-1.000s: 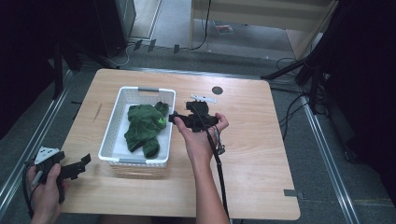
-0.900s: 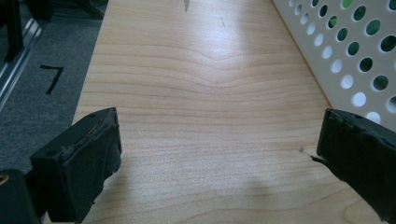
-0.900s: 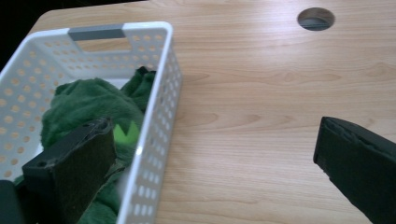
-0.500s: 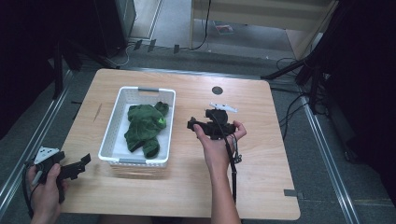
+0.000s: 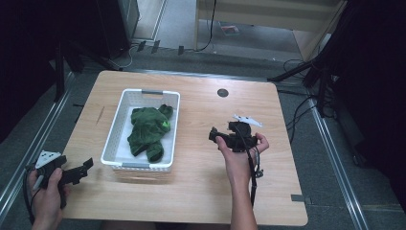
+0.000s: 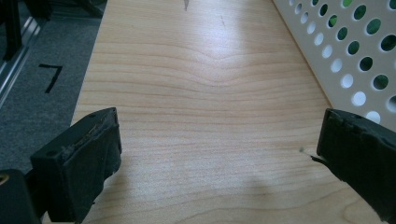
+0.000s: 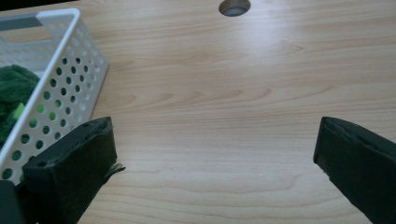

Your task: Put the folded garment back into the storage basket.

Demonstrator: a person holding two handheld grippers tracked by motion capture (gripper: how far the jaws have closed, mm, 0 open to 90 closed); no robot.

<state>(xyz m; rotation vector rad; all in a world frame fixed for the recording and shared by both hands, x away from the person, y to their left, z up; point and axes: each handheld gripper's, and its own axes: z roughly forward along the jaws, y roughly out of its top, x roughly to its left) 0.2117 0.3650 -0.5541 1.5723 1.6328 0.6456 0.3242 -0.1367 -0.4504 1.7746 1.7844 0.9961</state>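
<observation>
Lying in basket: crumpled dark green cloth [image 5: 149, 130], inside the white perforated plastic basket [image 5: 120, 132]
Basket: on the light wooden table [image 5: 201, 191], left of centre
Right gripper [image 5: 214, 135]: fingers spread apart, holding nothing, above bare table right of the basket
Left gripper [image 5: 86, 166]: fingers released, empty, at the table's near left corner, near the basket's wall

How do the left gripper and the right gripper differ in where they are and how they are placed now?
The left gripper is at the table's near left corner, left of the white basket; the right gripper is over the middle of the table, to the basket's right. The left gripper points right toward the basket; the right gripper points left toward it. Both have their jaws wide open and hold nothing.
</observation>
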